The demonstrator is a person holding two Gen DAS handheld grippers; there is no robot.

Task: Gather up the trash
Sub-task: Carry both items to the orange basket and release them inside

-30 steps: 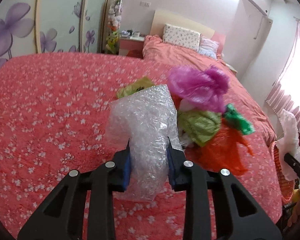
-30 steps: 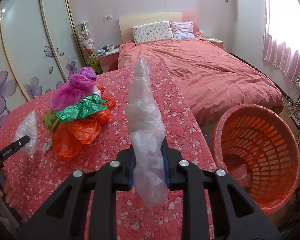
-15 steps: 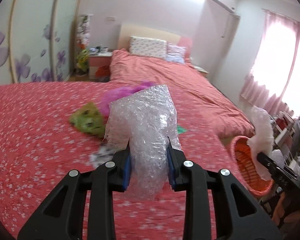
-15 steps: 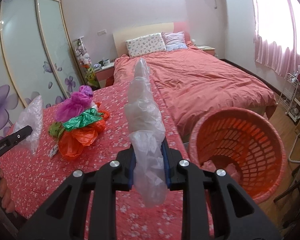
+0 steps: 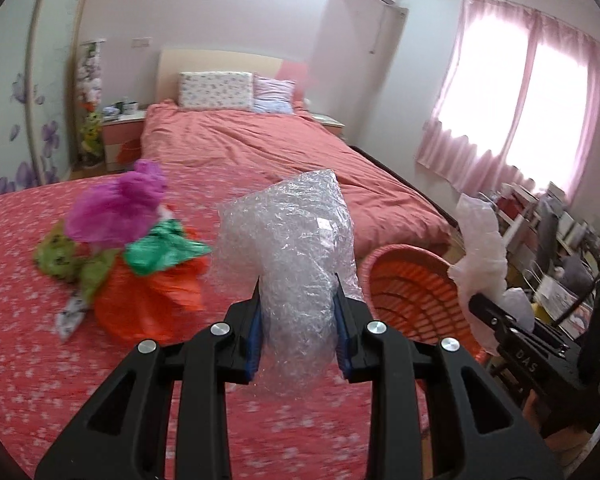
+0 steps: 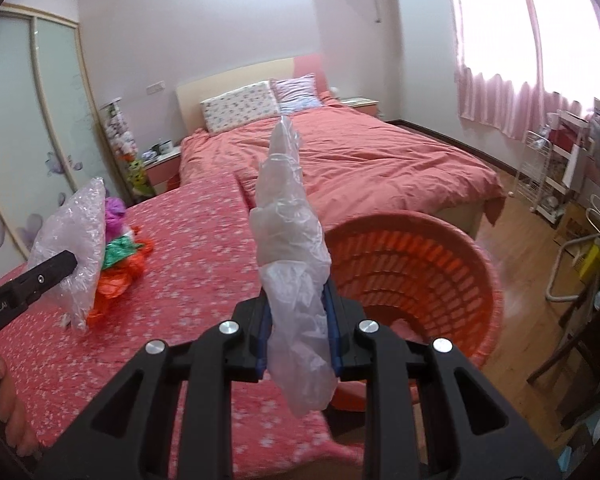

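- Carrying two pieces at once: the left gripper (image 5: pixel 298 330) is clamped on a crumpled wad of clear bubble wrap (image 5: pixel 290 240), the right gripper (image 6: pixel 298 330) on a limp translucent plastic bag (image 6: pixel 292 248).
- Next, I judge, each load must be brought over the round red slatted plastic basket (image 6: pixel 428 264) and released.
- The basket stands just beside the edge of the flowered red bedspread (image 6: pixel 204 240); bare wooden floor (image 6: pixel 528 236) lies beyond.
- A heap of purple, green and orange bags (image 5: pixel 140 248) waits farther back.
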